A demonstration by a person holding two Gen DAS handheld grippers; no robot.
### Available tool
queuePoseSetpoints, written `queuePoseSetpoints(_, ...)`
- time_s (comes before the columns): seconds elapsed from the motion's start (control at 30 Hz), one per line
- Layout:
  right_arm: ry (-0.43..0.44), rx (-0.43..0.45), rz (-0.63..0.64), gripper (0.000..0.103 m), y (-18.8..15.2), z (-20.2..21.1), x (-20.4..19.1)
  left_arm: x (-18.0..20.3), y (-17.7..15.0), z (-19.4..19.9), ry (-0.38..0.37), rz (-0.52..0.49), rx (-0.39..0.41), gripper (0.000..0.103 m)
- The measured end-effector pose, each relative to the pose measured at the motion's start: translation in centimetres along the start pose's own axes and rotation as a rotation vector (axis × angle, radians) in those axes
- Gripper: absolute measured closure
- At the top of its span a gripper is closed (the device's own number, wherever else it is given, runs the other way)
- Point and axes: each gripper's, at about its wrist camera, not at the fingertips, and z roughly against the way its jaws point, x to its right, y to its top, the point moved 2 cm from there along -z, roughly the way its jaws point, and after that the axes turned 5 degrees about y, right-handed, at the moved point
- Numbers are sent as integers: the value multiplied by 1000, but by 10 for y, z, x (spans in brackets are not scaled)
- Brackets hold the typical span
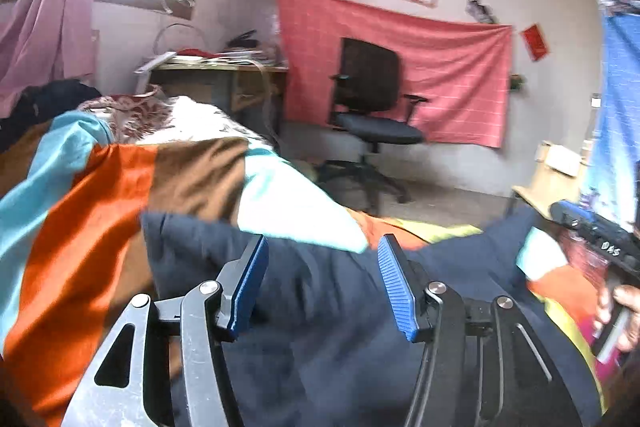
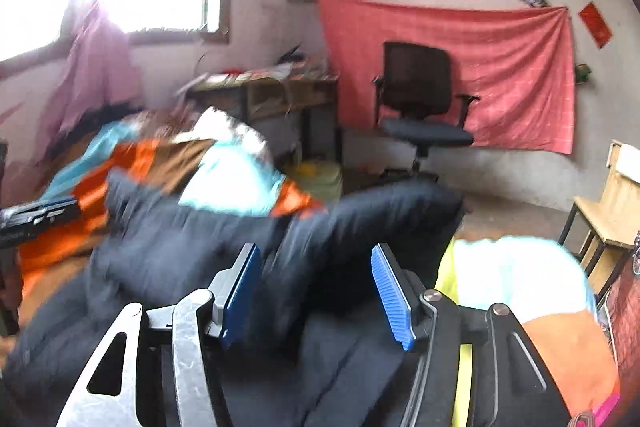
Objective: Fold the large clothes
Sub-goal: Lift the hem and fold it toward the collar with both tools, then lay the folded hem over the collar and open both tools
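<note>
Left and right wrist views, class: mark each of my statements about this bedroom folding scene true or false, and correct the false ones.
1. Both grippers stand open, nothing pinched. True: the left gripper and the right gripper show gaps between their pads.
2. The garment below them is white. False: the dark navy garment lies there.
3. It rests on a striped bedspread. True.
4. The office chair is occupied. False: it is empty.
5. The cloth on the wall is green. False: it is red.
</note>
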Motion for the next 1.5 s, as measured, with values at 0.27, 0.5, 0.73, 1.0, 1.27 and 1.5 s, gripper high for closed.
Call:
queuePoseSetpoints(0.27, -230, -92, -80, 66, 39, -105, 39, -48, -28, -59, 160, 92, -90, 52)
queuePoseSetpoints(0.5, -272, -183, -217, 80, -36, -129, 79, -64, -80, -82, 125, 135, -118, 52)
queuePoseSetpoints(0.73, -197, -180, -330, 84, -63, -143, 97, -64, -86, -96, 100, 172, -122, 52)
queuePoseSetpoints(1.0, -186, -182, -307, 81, -46, -128, 89, -54, -46, -49, 17, 182, -81, 53)
queuePoseSetpoints(1.27, 25, -106, -235, 55, 5, -93, 24, 10, -32, -32, -277, 37, -172, 53)
queuePoseSetpoints(1.5, 169, -281, -117, 55, -15, -111, -22, 29, -74, -41, -287, -103, -291, 52)
